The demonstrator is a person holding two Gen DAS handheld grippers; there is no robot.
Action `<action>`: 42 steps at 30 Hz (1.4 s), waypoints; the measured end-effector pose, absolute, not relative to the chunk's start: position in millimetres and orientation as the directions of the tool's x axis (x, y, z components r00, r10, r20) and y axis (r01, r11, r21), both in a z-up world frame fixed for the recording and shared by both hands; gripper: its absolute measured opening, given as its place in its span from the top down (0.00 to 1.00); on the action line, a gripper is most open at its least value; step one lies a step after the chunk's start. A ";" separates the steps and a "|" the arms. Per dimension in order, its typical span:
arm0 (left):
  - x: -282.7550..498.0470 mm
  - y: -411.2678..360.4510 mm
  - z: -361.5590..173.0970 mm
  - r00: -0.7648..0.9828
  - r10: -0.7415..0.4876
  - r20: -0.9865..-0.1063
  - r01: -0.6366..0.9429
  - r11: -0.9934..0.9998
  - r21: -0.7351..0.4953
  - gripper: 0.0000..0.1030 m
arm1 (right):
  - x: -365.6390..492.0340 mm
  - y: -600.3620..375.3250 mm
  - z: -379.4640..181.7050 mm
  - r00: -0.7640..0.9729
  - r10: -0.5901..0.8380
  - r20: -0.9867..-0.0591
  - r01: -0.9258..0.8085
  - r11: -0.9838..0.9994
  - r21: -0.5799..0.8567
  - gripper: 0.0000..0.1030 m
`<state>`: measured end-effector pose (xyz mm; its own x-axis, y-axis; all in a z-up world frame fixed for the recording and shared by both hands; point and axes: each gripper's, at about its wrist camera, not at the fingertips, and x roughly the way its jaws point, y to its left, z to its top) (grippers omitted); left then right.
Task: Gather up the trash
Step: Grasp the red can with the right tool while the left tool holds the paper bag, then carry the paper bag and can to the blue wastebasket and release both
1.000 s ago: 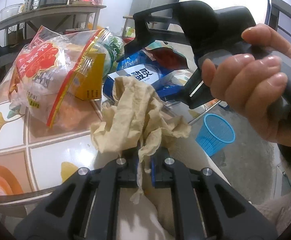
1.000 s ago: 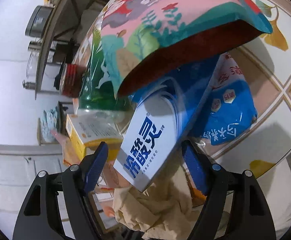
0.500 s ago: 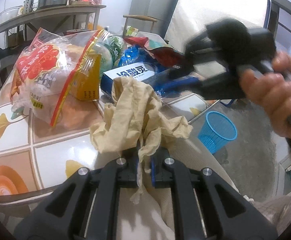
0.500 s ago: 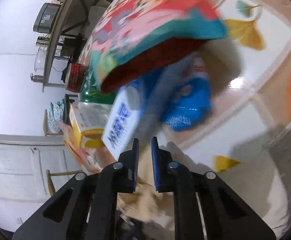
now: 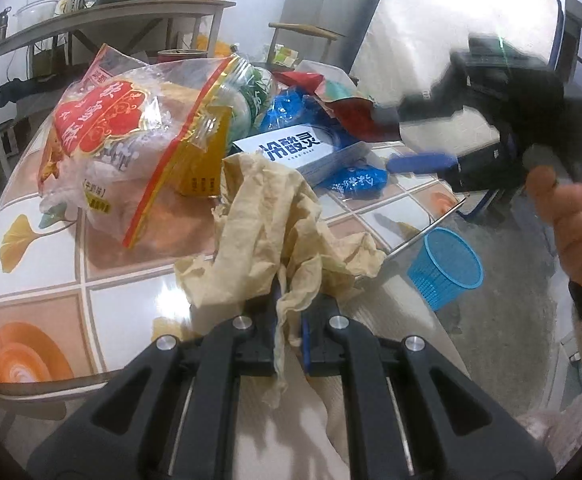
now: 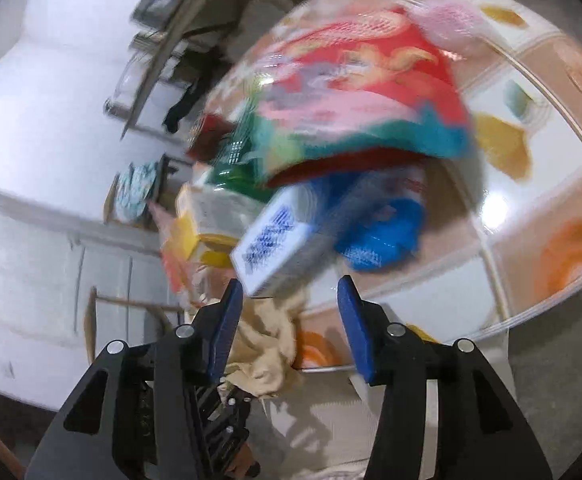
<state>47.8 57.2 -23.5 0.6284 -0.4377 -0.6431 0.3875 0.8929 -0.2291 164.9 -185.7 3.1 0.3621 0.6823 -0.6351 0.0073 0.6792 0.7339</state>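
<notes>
**Crumpled paper clamped, white box ahead of the open claw**

Our left gripper (image 5: 289,320) is clenched on the crumpled tan paper (image 5: 275,224), which bunches up just beyond its fingertips, over the near edge of the tiled table (image 5: 127,308). Our right gripper (image 6: 291,312) has just been opening again; its blue pads (image 6: 351,320) stand apart with nothing pressed between them. The white box (image 6: 275,240) lies just beyond the pads, its near corner close to the left one. On the floor to the right stands a blue basket (image 5: 447,268).

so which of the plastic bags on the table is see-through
The big clear plastic bag with the red label, at the left; the blue packet and red-lined pouch are opaque.
</notes>
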 end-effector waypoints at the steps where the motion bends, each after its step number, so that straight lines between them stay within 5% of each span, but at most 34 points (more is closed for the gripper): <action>1: 47.5 55.4 -24.2 0.628 -0.435 -0.645 0.385 0.894 -0.228 0.94 | 166.0 -182.9 10.8 0.363 0.684 -0.633 -0.033 0.688 0.725 0.53; 9: 53.1 46.1 -27.9 0.643 -0.421 -0.639 0.382 0.900 -0.208 0.94 | 220.2 -144.7 94.3 0.411 0.609 -0.679 -0.298 0.793 0.531 0.47; 11: 54.8 45.8 -28.8 0.645 -0.424 -0.635 0.383 0.899 -0.211 0.94 | 242.1 -128.4 103.1 0.415 0.577 -0.703 -0.337 0.815 0.470 0.39; 26: 47.3 56.3 -17.5 0.668 -0.490 -0.560 0.430 0.868 -0.247 0.94 | 346.3 17.3 58.9 0.333 0.297 -0.895 -0.596 0.802 0.045 0.29; 30: 45.5 59.1 -10.0 0.675 -0.507 -0.536 0.433 0.861 -0.268 0.94 | 358.5 22.7 49.8 0.327 0.290 -0.900 -0.584 0.810 0.049 0.38; 42: 46.1 50.1 3.1 0.686 -0.499 -0.529 0.437 0.864 -0.250 0.94 | 354.3 -3.9 75.8 0.433 0.388 -0.814 -0.561 0.823 0.094 0.39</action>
<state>46.1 50.1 3.1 0.6863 -0.4995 -0.5287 0.4368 0.8643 -0.2495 354.3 -3.9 75.8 0.4332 0.3877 -0.8137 -0.5606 0.8228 0.0936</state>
